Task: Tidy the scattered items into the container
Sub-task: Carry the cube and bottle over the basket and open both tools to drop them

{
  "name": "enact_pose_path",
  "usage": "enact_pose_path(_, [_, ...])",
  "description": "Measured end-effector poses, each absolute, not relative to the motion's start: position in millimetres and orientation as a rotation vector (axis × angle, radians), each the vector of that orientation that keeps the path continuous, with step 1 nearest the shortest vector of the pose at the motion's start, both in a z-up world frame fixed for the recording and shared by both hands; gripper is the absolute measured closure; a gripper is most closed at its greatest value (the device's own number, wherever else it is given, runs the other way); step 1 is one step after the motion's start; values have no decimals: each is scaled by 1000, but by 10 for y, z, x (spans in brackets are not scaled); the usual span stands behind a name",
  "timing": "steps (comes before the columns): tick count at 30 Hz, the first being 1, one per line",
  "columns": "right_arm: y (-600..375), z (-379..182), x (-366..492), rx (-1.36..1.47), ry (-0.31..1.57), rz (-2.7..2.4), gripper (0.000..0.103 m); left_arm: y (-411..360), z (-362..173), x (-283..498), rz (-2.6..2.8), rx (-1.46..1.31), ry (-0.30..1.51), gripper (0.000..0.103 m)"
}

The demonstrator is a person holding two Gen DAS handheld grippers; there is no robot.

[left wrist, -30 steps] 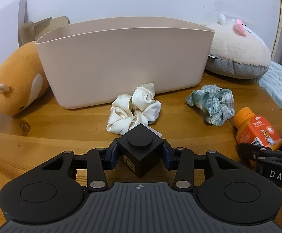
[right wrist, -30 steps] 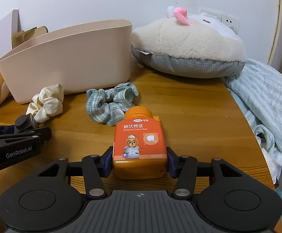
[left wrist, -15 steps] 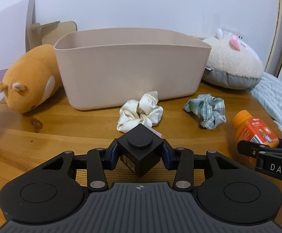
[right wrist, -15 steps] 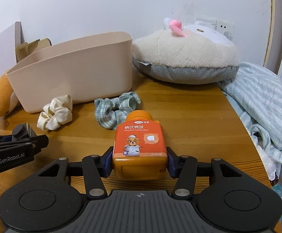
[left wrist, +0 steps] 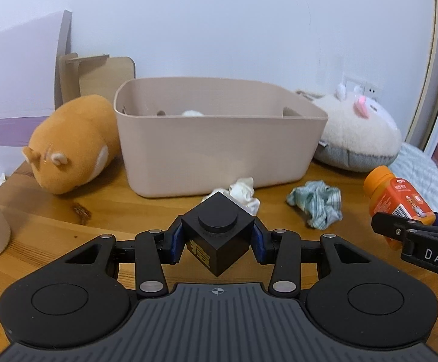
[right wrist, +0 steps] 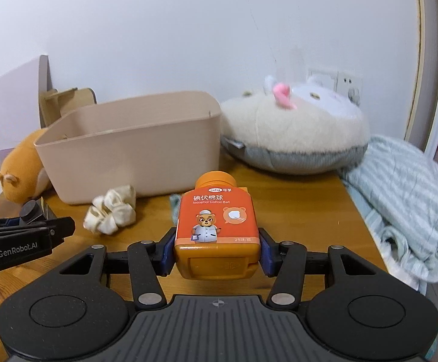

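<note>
A: Left wrist view: the left gripper (left wrist: 218, 239) clamps one black cube (left wrist: 218, 235), yellow print unreadable. One beige container (left wrist: 219, 138) on the wooden table (left wrist: 52, 229), two scrunchies before it: white scrunchie (left wrist: 243, 194), checked scrunchie (left wrist: 315, 203). "DAS" shows on the right gripper (left wrist: 400, 226).

B: Right wrist view: the right gripper (right wrist: 217, 249) pinches one orange bottle (right wrist: 217, 226), labelled "Iodophor Cotton Ball". Two plush toys: orange plush (right wrist: 19, 166), white plush (right wrist: 294, 132). "GenRobot.AI" marks the left gripper (right wrist: 37, 229). Container (right wrist: 134, 144) sits ahead, left.
</note>
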State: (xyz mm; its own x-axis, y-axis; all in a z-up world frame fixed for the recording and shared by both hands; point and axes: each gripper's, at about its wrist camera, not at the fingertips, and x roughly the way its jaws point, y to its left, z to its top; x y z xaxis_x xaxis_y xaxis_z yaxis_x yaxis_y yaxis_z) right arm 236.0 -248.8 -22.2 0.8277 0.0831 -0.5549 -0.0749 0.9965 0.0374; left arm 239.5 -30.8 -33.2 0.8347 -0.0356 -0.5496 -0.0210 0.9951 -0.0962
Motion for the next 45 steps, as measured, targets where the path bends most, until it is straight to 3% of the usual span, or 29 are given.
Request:
enact_pose_path(14, [-2311,194,2422,10,501,111,53,-50,58,2394,-1,-115,513,59])
enact_pose_path(45, [-1995,600,3391,-92,427,147,53,211,411,3298,69,-54,460,58])
